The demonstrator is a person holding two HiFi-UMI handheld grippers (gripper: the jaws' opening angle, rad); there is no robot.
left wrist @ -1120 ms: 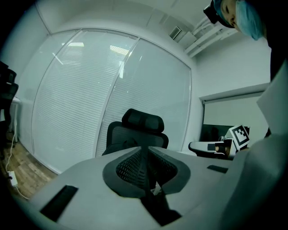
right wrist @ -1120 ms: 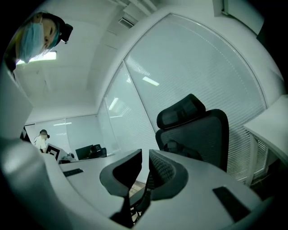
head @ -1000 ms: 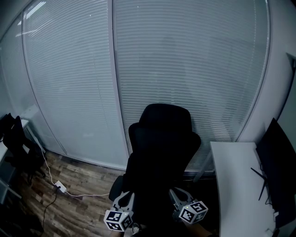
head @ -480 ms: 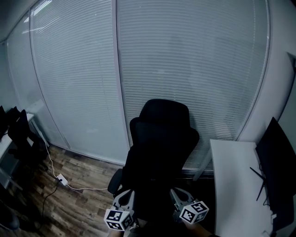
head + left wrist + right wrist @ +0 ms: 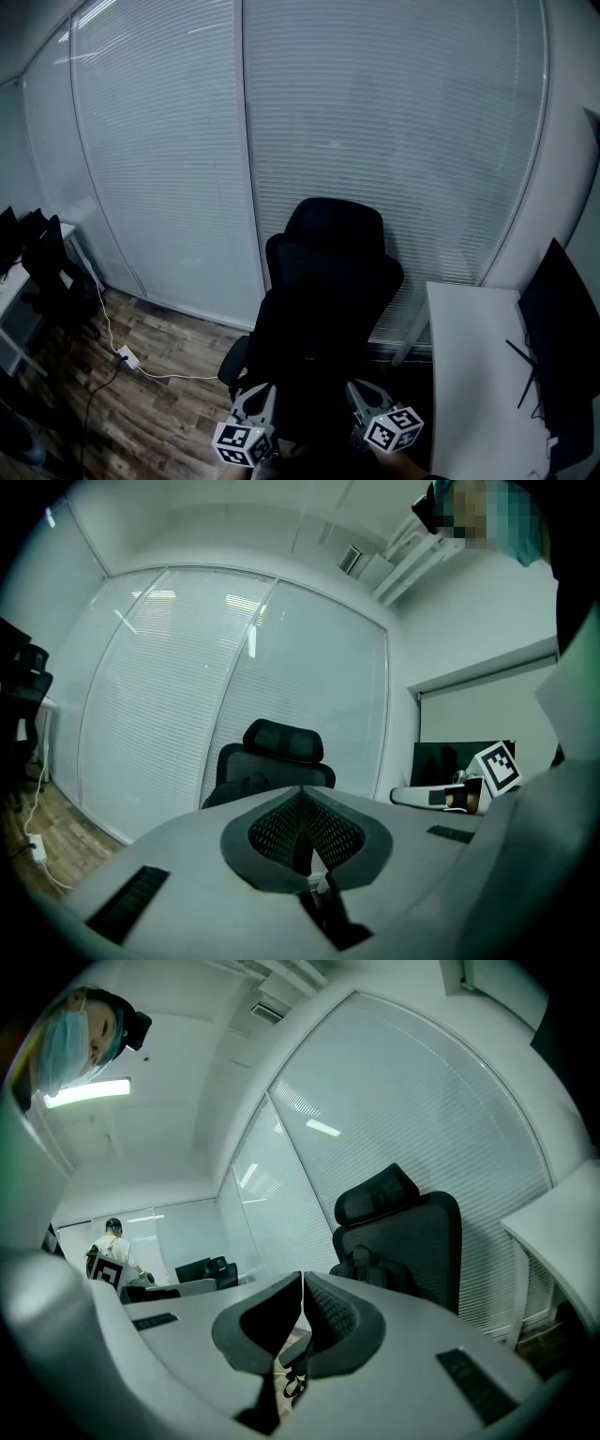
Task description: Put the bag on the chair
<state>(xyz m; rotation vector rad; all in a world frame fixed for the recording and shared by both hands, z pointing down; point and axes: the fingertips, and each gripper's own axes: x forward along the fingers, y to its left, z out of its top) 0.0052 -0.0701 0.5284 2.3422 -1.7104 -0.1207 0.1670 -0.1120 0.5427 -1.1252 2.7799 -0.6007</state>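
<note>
Bag (image 5: pixel 375 1265): dark lump on the seat of the black office chair (image 5: pixel 412 1222), leaning against the lower backrest. In the left gripper view the bag (image 5: pixel 242 786) shows at the chair's (image 5: pixel 281 742) 8 o'clock side, below the headrest. From your head view the bag cannot be told apart from the chair (image 5: pixel 328 281); it is all one black mass there.

Neither of your tools touches the bag.

Left gripper (image 5: pixel 302 794): jaws together, ribbed pads meeting at the tips, nothing between them. It points at the chair. In the head view it (image 5: pixel 258 401) sits at 7 o'clock of the seat, marker cube nearest you.

Right gripper (image 5: pixel 302 1283): jaws together, only a hairline seam between the pads, nothing clamped. It is also aimed at the chair. In the head view it (image 5: pixel 364 398) sits at 5 o'clock of the seat, level with the left one, the two apart with the seat front between them.

Surroundings, head view:
- Glass wall with closed blinds (image 5: pixel 375 141) right behind the chair, 12 o'clock.
- White counter (image 5: pixel 469 375) at 4 o'clock, just beside the chair; a dark monitor (image 5: pixel 562 337) stands at its far edge.
- Wood floor (image 5: pixel 159 403) at 8 o'clock, with a white power strip (image 5: pixel 125 356) and its cable trailing toward the chair base.
- Another dark chair (image 5: pixel 47 272) at 9 o'clock, well apart.
</note>
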